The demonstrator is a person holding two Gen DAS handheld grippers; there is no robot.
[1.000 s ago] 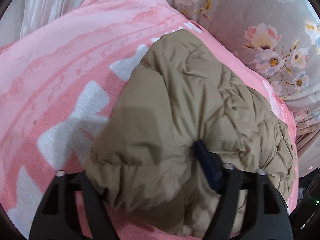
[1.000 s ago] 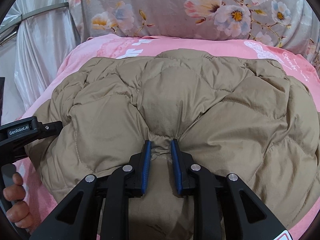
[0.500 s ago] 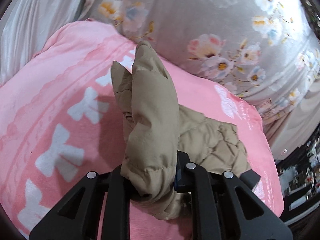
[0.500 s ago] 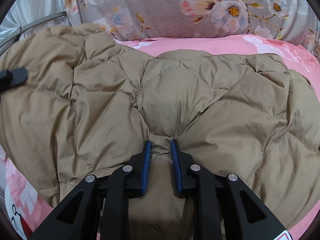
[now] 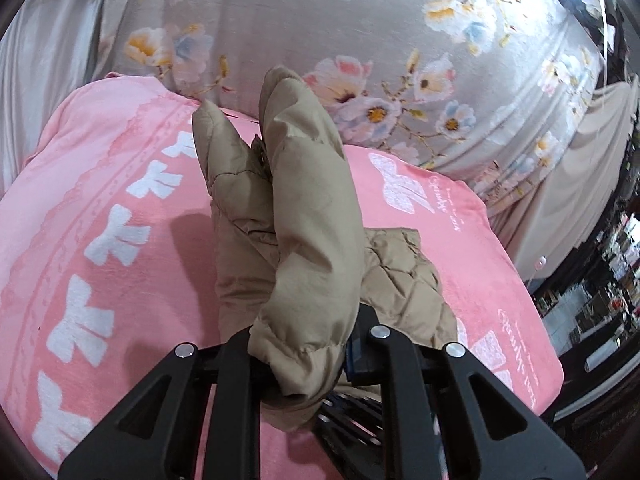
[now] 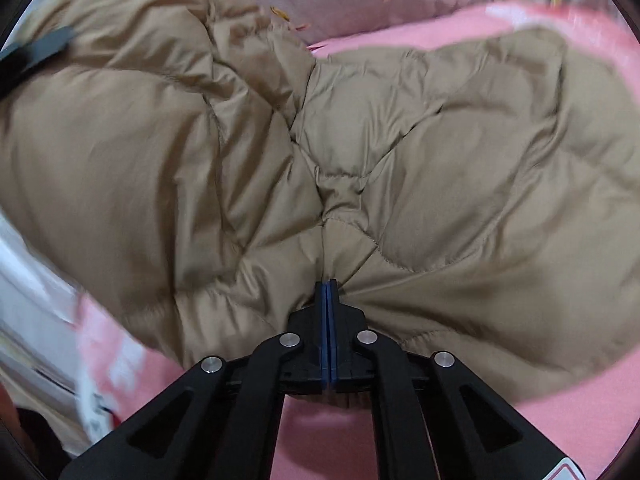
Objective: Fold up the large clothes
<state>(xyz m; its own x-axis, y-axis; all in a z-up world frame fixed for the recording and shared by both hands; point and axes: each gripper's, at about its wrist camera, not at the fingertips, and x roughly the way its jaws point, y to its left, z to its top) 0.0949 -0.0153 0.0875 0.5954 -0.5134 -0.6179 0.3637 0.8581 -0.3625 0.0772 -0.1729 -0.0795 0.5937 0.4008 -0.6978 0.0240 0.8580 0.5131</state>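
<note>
Right gripper (image 6: 329,292): pads pinched tight on the near hem of the tan quilted down jacket (image 6: 440,152).
Left gripper (image 5: 308,356): clamped on a raised jacket fold above the pink bow-print blanket (image 5: 100,200).
Risk: slick puffy fabric may slip out, collapsing the fold.
Beyond the jacket: floral curtain (image 5: 320,20).

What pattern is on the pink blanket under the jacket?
White bow shapes in a row on the pink blanket, plus some white script lettering; the left wrist view shows it best.

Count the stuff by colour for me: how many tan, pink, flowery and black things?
Tan: 1, the puffy jacket
Pink: 1, the blanket
Flowery: 1, the grey cloth
Black: 2, the left gripper and right gripper
Total: 5
</note>
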